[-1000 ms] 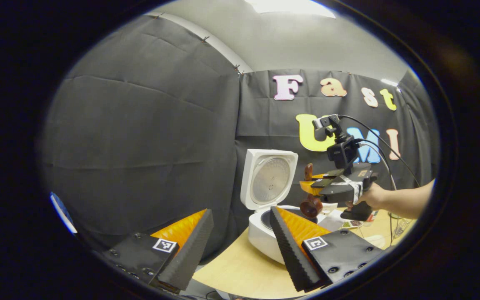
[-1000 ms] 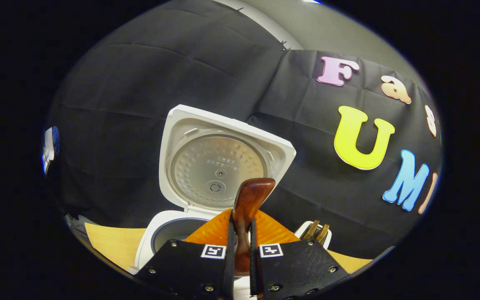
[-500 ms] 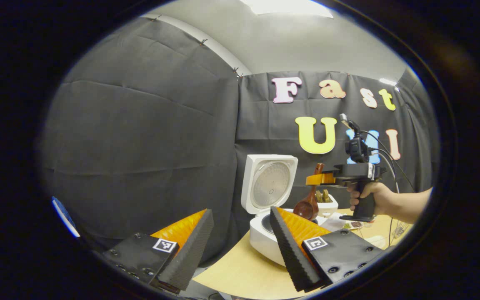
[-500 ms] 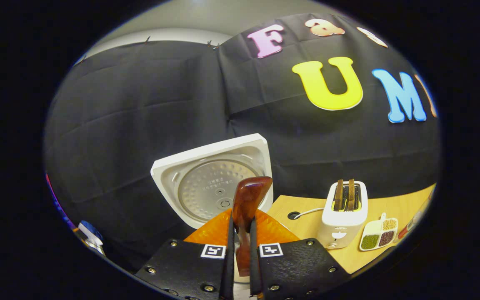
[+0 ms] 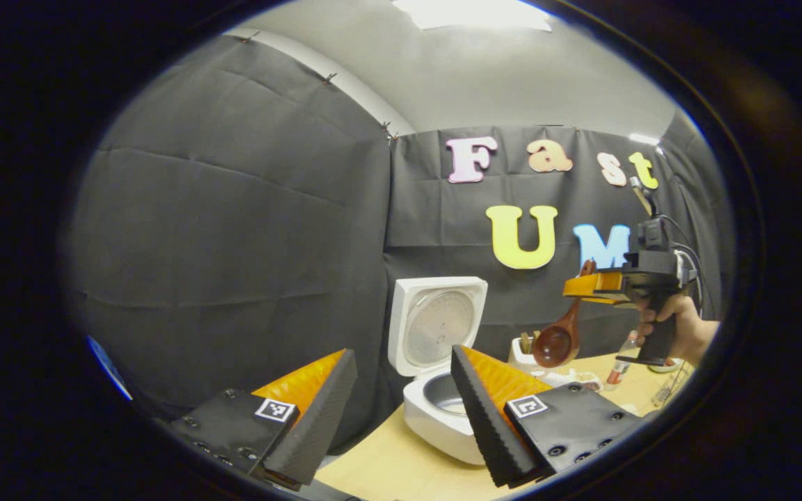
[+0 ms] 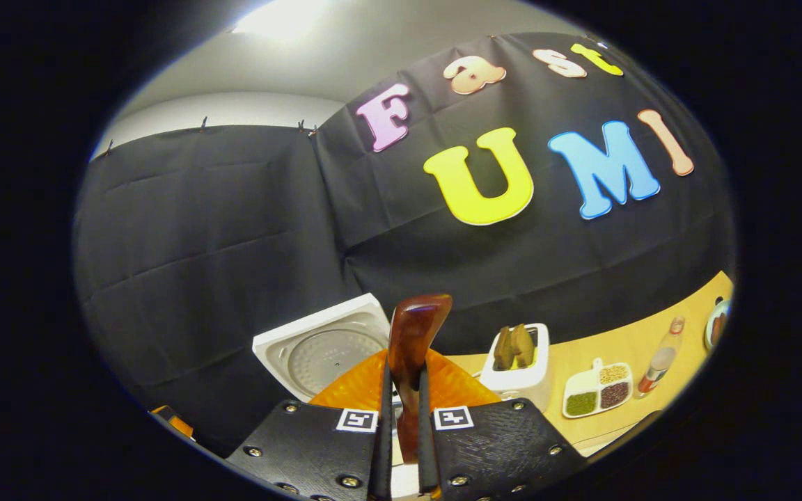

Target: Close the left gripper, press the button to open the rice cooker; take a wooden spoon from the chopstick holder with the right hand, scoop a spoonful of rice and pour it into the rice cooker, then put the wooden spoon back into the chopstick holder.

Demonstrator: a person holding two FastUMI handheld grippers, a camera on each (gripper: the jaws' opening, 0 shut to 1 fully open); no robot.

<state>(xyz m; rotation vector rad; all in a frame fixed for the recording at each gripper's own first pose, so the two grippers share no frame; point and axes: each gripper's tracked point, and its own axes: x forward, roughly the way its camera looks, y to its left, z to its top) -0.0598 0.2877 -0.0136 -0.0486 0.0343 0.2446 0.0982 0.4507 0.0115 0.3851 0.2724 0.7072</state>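
The white rice cooker (image 5: 436,417) stands on the wooden table with its lid (image 5: 436,323) raised and the pot showing. My left gripper (image 5: 401,355) is open and hovers in front of the cooker, holding nothing. To the right, a hand holds my right gripper (image 5: 575,287), which is shut on the handle of the wooden spoon (image 5: 555,342). The spoon's bowl hangs down above the white chopstick holder (image 5: 523,351). In the right gripper view the spoon handle (image 6: 415,330) stands up between the fingers of my right gripper (image 6: 401,424), with the cooker lid (image 6: 317,351) behind on the left and the holder (image 6: 516,365) on the right.
A white divided dish of grains (image 6: 596,396) and a small bottle (image 6: 660,358) stand on the table (image 6: 638,348) right of the holder. A plate edge (image 6: 718,327) shows at the far right. Black cloth walls close the back and left.
My right gripper has carried the spoon up and to the right, away from over the cooker pot to above the chopstick holder. The left gripper has stayed open and nearly still.
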